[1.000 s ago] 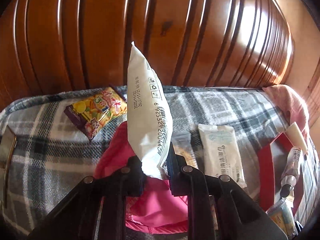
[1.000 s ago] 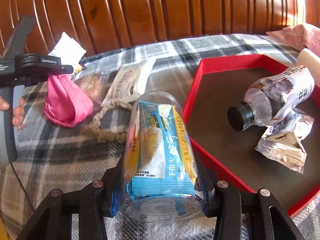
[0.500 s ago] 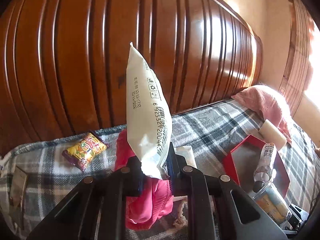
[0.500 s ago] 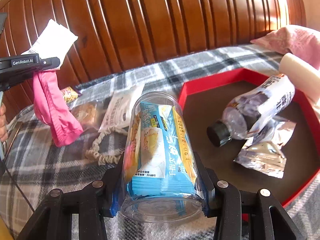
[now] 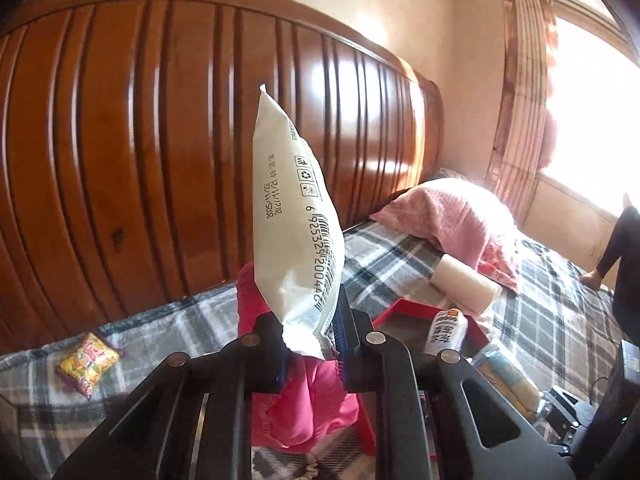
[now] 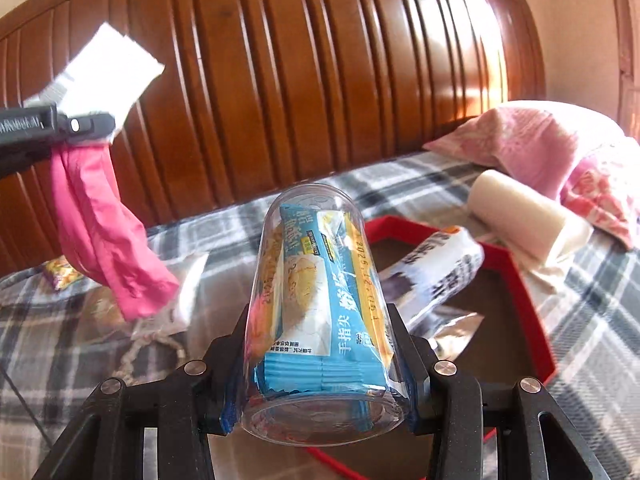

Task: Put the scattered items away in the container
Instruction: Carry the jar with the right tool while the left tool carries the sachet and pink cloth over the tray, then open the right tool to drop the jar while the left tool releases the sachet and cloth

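My left gripper (image 5: 310, 344) is shut on a white packet (image 5: 298, 216) and a pink cloth (image 5: 304, 408), held high above the bed; both also show in the right wrist view, packet (image 6: 100, 76) and cloth (image 6: 104, 232). My right gripper (image 6: 318, 368) is shut on a clear plastic cup (image 6: 316, 304) with a blue snack pack inside. The red tray (image 6: 528, 308) lies just ahead of it, holding a plastic bottle (image 6: 436, 272) and a foil wrapper (image 6: 452, 328). The tray also shows in the left wrist view (image 5: 404, 308).
A yellow snack bag (image 5: 88, 362), a white pack (image 6: 188, 292) and a braided cord (image 6: 140, 352) lie on the plaid blanket. A white roll (image 6: 528, 216) and pink pillow (image 6: 552, 148) sit beyond the tray. The wooden headboard (image 6: 320, 80) stands behind.
My left gripper has lifted the packet and pink cloth higher and swung right toward the tray. My right gripper has tilted up with the cup.
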Motion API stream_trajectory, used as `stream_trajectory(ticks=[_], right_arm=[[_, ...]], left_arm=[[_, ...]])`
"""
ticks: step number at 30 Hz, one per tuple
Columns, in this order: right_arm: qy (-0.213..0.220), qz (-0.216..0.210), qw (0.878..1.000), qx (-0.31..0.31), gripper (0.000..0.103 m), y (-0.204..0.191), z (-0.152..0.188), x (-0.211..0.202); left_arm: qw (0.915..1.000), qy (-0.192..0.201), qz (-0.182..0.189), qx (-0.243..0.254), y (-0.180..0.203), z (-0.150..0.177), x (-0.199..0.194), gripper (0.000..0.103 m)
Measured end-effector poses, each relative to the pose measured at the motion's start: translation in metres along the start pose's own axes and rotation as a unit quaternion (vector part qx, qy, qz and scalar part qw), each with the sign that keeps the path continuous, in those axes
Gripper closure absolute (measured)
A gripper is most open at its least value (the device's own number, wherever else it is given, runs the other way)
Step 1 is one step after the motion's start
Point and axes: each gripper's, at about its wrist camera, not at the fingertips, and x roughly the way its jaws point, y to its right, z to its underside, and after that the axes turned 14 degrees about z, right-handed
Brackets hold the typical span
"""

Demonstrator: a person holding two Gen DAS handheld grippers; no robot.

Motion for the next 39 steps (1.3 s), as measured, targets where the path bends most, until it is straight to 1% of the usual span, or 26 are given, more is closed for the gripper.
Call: stream_trajectory(ticks=[3,5,7,9,11,14,16,17,18,19,20,21,22,23,24,25,26,27,31,35,39], right_arm=[[-0.009,0.029,1.000,0.000,0.051,0.010,-0.001,0.010],[-0.015,0.039,0.999,0.016,0.051,0.021,-0.001,0.016],[-0.018,0.044,0.998,0.030,0.051,0.033,-0.003,0.021],[-0.021,0.064,0.997,0.026,0.051,0.037,-0.003,0.027],[-0.028,0.076,0.996,0.028,0.051,0.043,-0.002,0.034],[-0.047,0.072,0.995,0.048,0.051,0.050,0.004,0.044],[-0.060,0.078,0.994,0.046,0.051,0.052,0.007,0.052],[-0.065,0.083,0.994,0.043,0.051,0.052,0.009,0.054],[-0.068,0.091,0.993,0.043,0.051,0.052,0.011,0.057],[-0.072,0.101,0.991,0.047,0.051,0.053,0.012,0.059],[-0.072,0.107,0.990,0.051,0.051,0.053,0.012,0.060],[-0.066,0.111,0.990,0.055,0.050,0.054,0.012,0.060],[-0.063,0.110,0.990,0.058,0.040,0.055,0.012,0.060],[-0.063,0.112,0.990,0.061,0.034,0.056,0.012,0.060],[-0.059,0.111,0.990,0.064,0.022,0.057,0.012,0.060],[-0.052,0.104,0.991,0.066,0.015,0.057,0.011,0.058],[-0.048,0.097,0.992,0.067,0.012,0.057,0.009,0.056],[-0.045,0.095,0.992,0.067,0.007,0.056,0.008,0.055],[-0.041,0.108,0.991,0.063,0.004,0.054,0.006,0.050],[-0.044,0.088,0.993,0.069,0.003,0.053,0.006,0.044],[-0.038,0.091,0.992,0.082,0.003,0.054,0.004,0.036]], left_arm=[[0.9993,-0.004,0.033,0.019,0.028,-0.008,0.011,0.083],[0.9977,-0.018,0.056,0.033,0.046,-0.010,0.023,0.083],[0.9958,-0.035,0.076,0.036,0.059,-0.009,0.037,0.083],[0.9935,-0.053,0.095,0.036,0.070,-0.008,0.052,0.083],[0.9917,-0.069,0.099,0.043,0.078,-0.004,0.066,0.083],[0.9898,-0.091,0.092,0.058,0.085,0.006,0.083,0.083],[0.9877,-0.108,0.095,0.061,0.083,0.014,0.096,0.081],[0.9858,-0.118,0.092,0.076,0.085,0.018,0.102,0.073],[0.9845,-0.121,0.082,0.097,0.088,0.024,0.109,0.047],[0.9836,-0.118,0.067,0.119,0.092,0.029,0.115,0.027],[0.9828,-0.111,0.051,0.138,0.095,0.033,0.118,0.003],[0.9822,-0.104,0.037,0.152,0.098,0.036,0.119,0.000],[0.9812,-0.105,0.028,0.160,0.100,0.038,0.120,0.000],[0.9806,-0.109,0.033,0.159,0.102,0.039,0.121,0.000],[0.9807,-0.111,0.046,0.154,0.104,0.040,0.120,0.000],[0.9812,-0.112,0.060,0.145,0.105,0.040,0.119,0.000],[0.9823,-0.110,0.066,0.136,0.105,0.040,0.117,0.000],[0.9834,-0.107,0.065,0.131,0.106,0.039,0.115,0.000],[0.9877,-0.085,0.041,0.125,0.105,0.031,0.100,0.000],[0.9911,-0.057,0.045,0.111,0.098,0.017,0.075,0.000],[0.9935,-0.030,0.020,0.108,0.087,0.005,0.049,0.000]])
